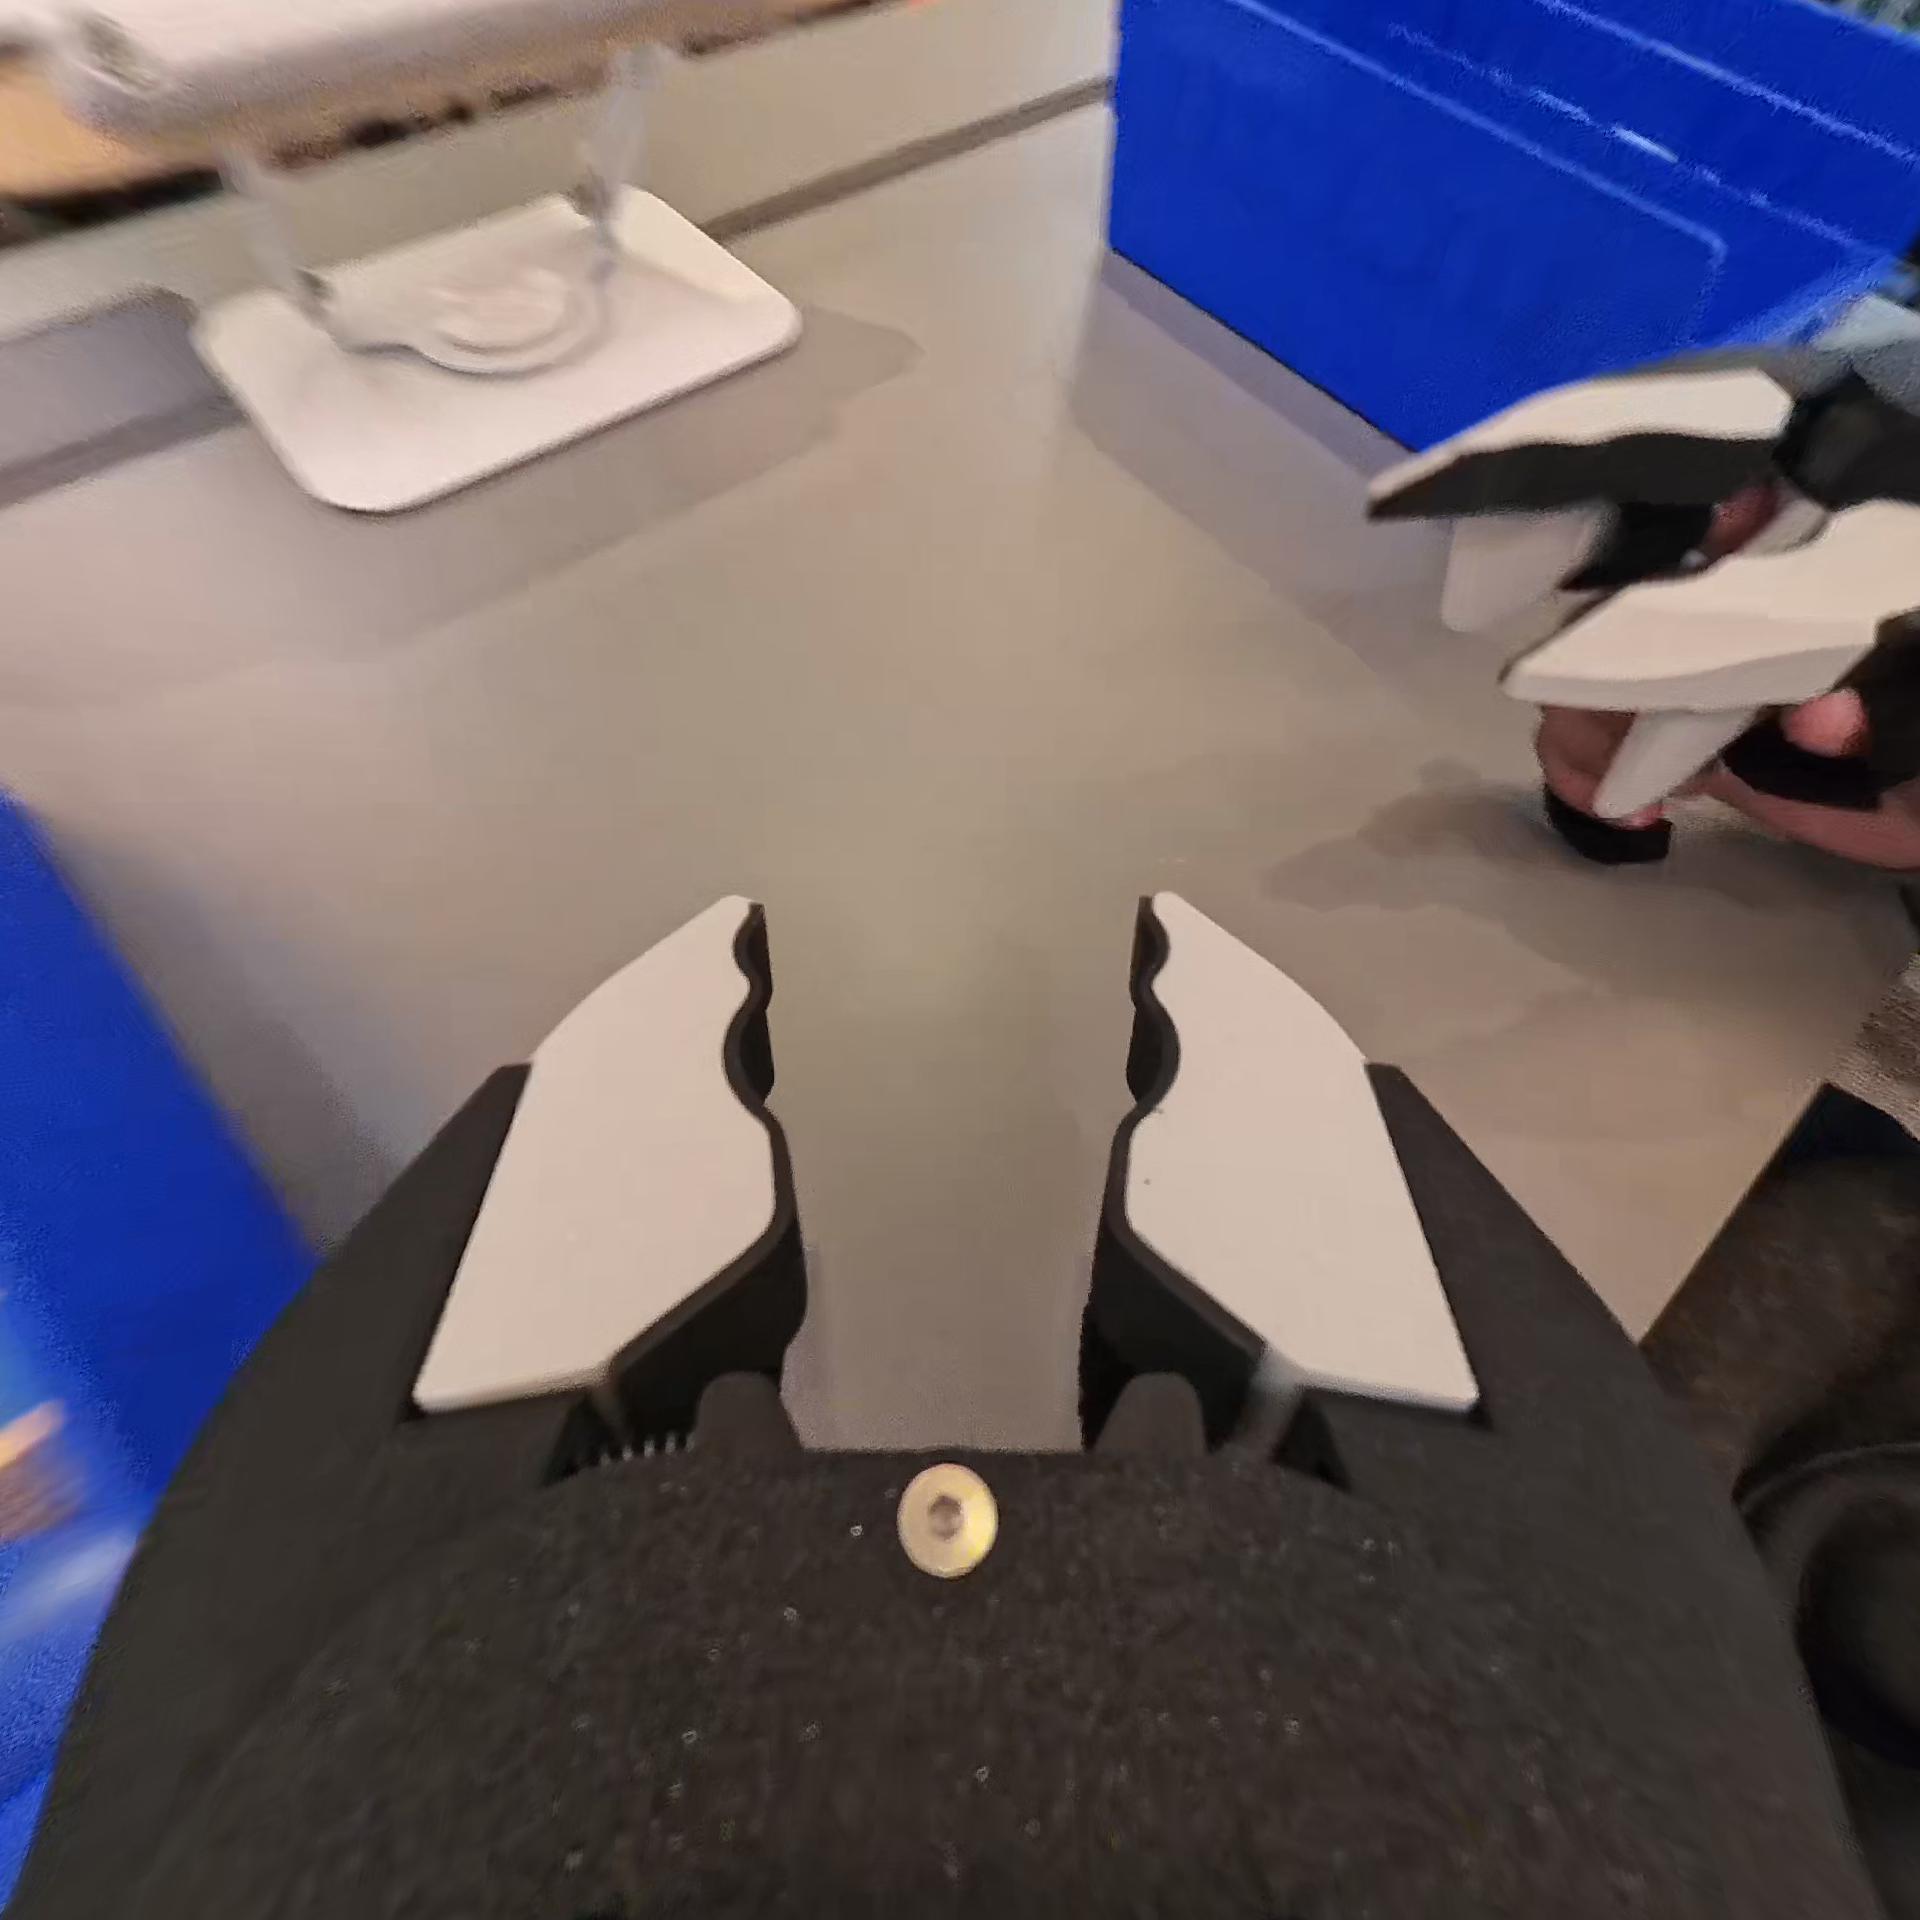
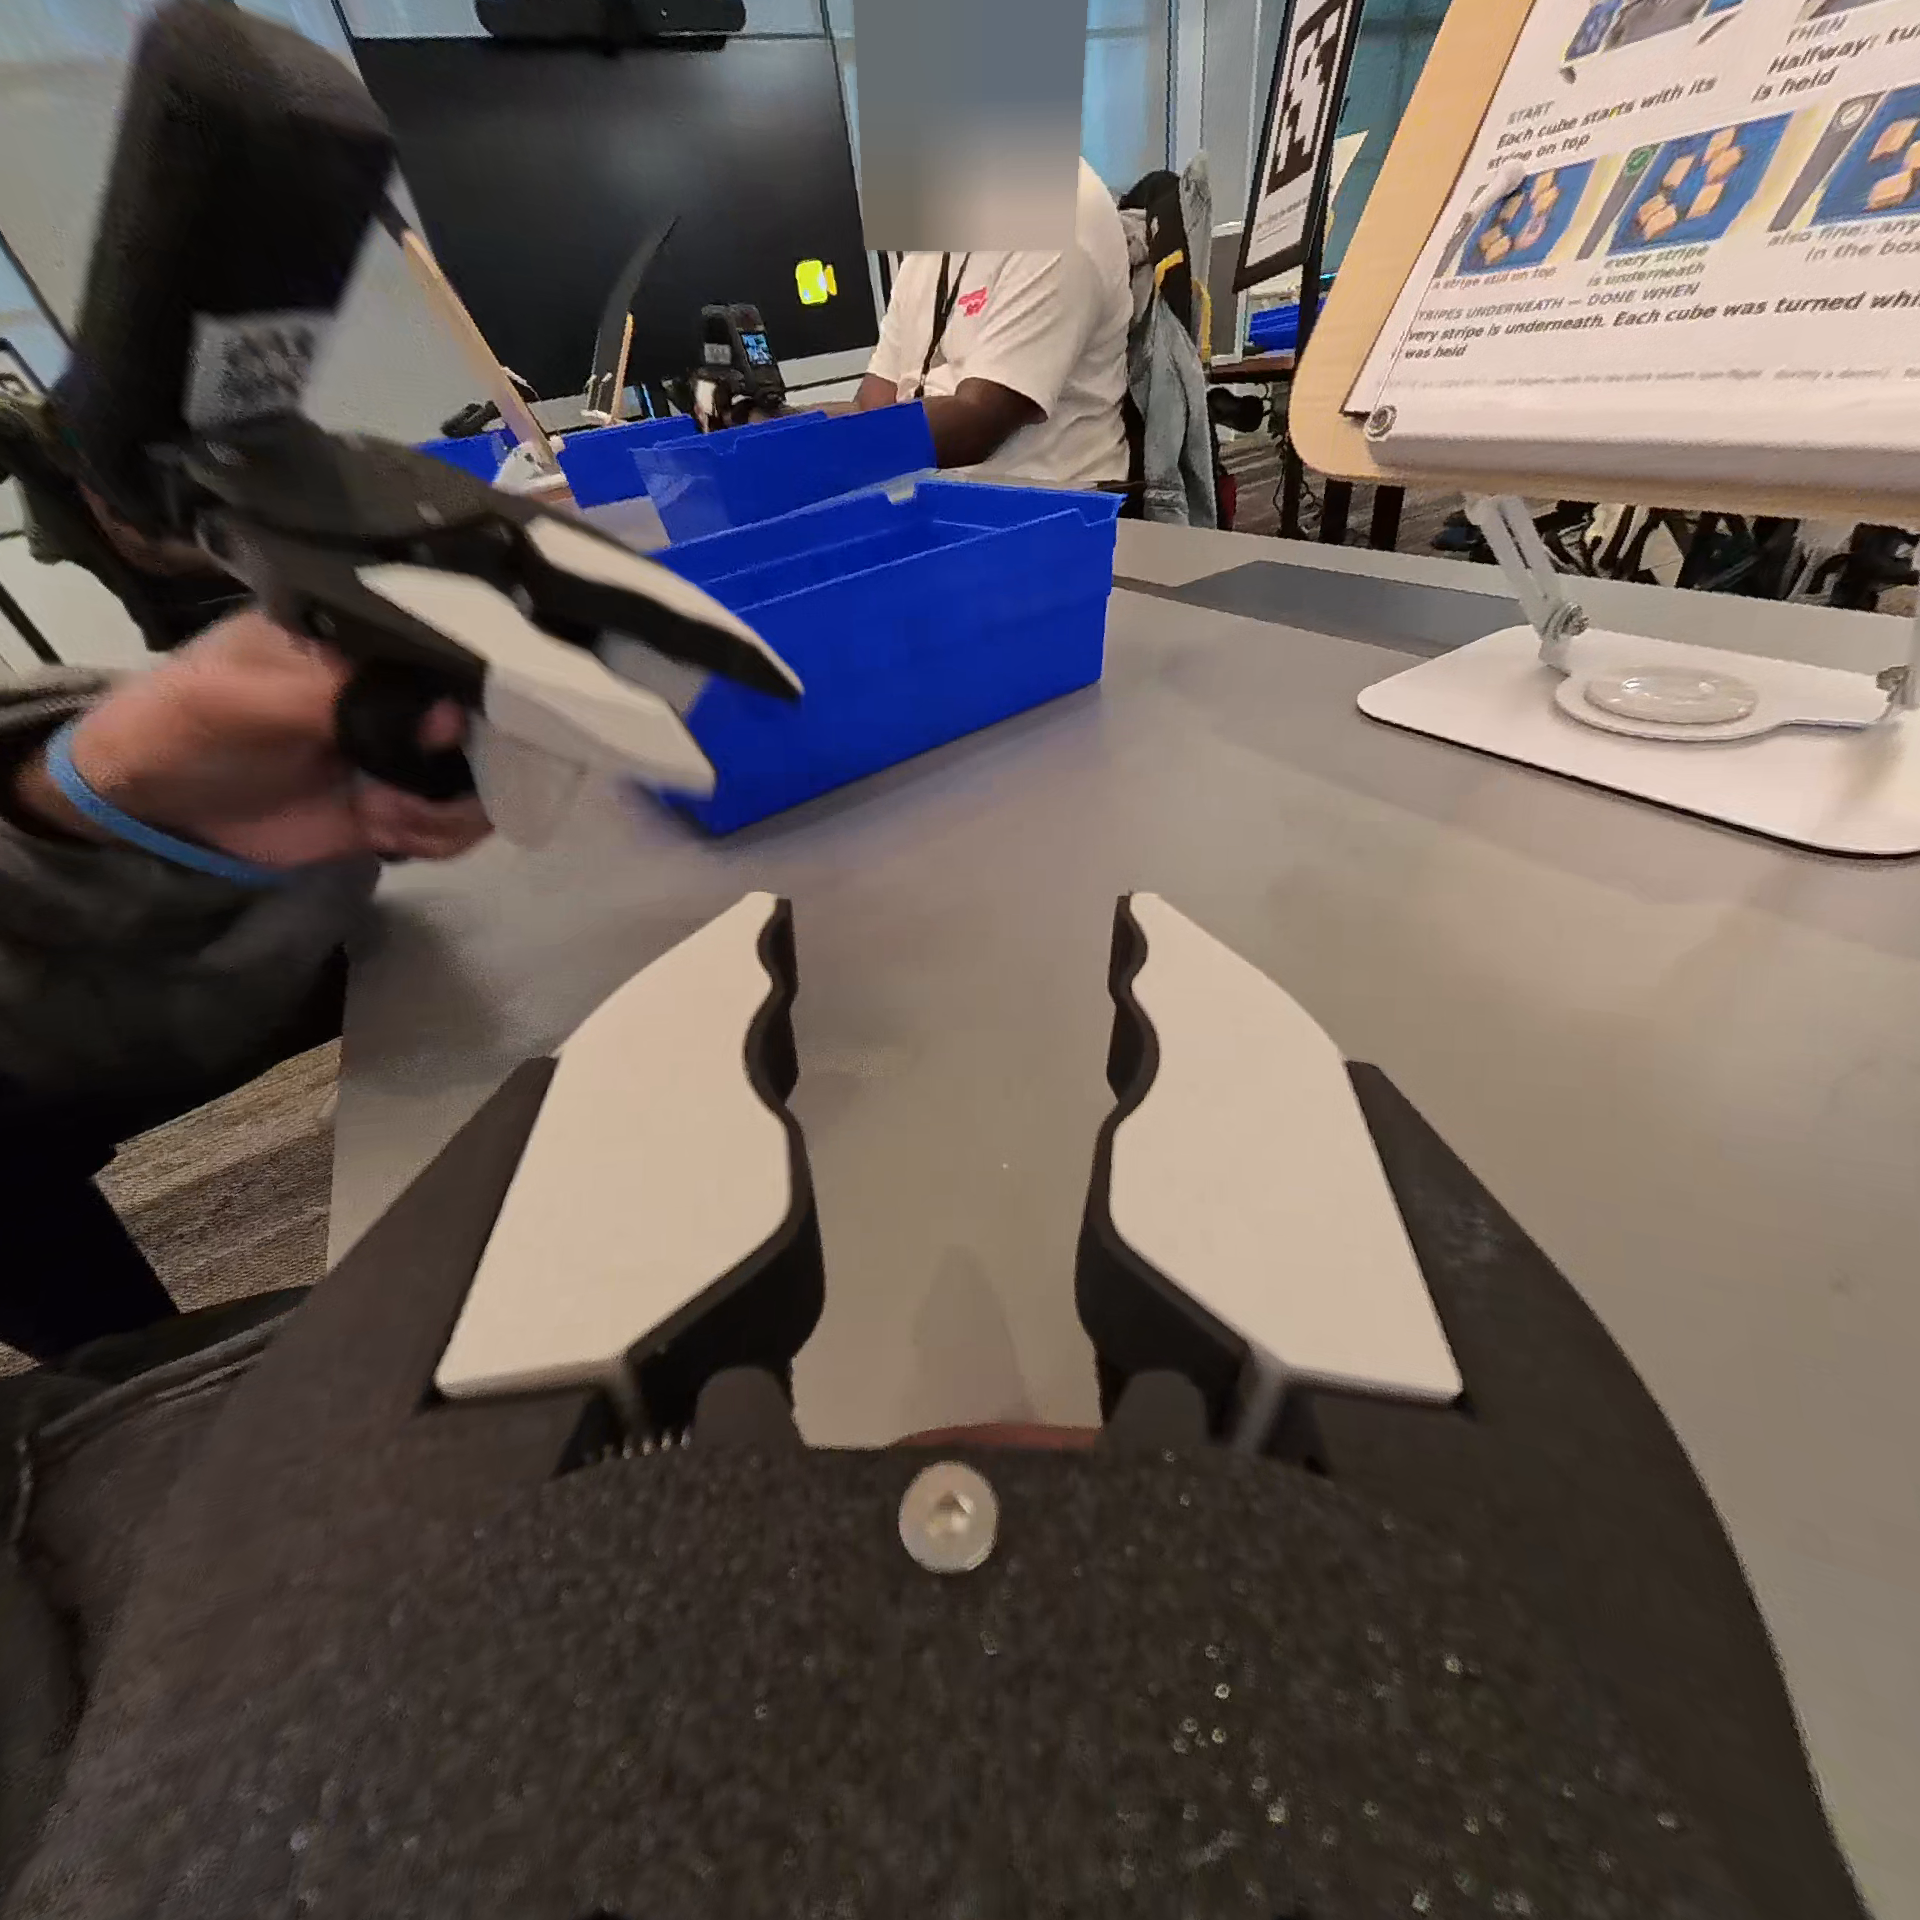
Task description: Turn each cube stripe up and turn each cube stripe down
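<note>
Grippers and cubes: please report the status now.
Left gripper open, empty. Right gripper open, empty, over bare table. No cubes visible; blue bin ahead. Nothing blocking.

Beyond the fingertips, a smooth grey table (image 2: 1351, 935) carries a soft sheen. Ahead and left of the right gripper (image 2: 951, 914), a glossy blue plastic bin (image 2: 935, 623). The fingers (image 2: 644, 1143) wear matt white plates over black, grainy bodies; a bright metal screw (image 2: 948, 1515) sits behind them.
</note>
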### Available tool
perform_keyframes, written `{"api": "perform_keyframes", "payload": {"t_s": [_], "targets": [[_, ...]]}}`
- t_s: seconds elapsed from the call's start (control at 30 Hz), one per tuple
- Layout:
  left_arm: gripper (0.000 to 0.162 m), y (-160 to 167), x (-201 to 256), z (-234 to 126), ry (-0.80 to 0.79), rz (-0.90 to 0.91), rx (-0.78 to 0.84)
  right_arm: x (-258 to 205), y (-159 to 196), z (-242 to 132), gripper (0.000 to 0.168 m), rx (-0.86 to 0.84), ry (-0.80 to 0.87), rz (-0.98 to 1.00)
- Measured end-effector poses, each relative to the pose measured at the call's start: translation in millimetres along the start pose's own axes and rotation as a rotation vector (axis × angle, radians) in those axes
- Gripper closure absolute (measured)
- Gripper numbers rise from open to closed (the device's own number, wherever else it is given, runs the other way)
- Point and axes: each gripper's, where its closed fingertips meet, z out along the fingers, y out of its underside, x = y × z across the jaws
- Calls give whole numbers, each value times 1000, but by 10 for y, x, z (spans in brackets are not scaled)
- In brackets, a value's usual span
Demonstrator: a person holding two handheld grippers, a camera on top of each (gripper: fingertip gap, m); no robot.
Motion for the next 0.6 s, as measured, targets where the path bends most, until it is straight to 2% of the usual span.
{"api": "perform_keyframes", "payload": {"t_s": [0.1,0.17,0.27,0.33,0.43,0.6], "targets": [[95,-28,-531,-452,-169,-35,-113,-7,-14,-26,114,-5,1,1],[98,-22,-899,-715,-206,-154,-127,-16,-21,-31,114,-6,-4,6],[98,196,-1520,-907,-322,-277,-209,-41,-9,-28,115,-20,-18,13],[98,401,-1829,-871,-376,-349,-281,-49,5,-31,115,-31,-22,12],[98,719,-1956,-676,-339,-445,-452,-54,1,-49,115,-34,-24,16],[102,877,-2034,-439,-413,-505,-560,-79,-25,-76,115,-24,-58,83]]}}
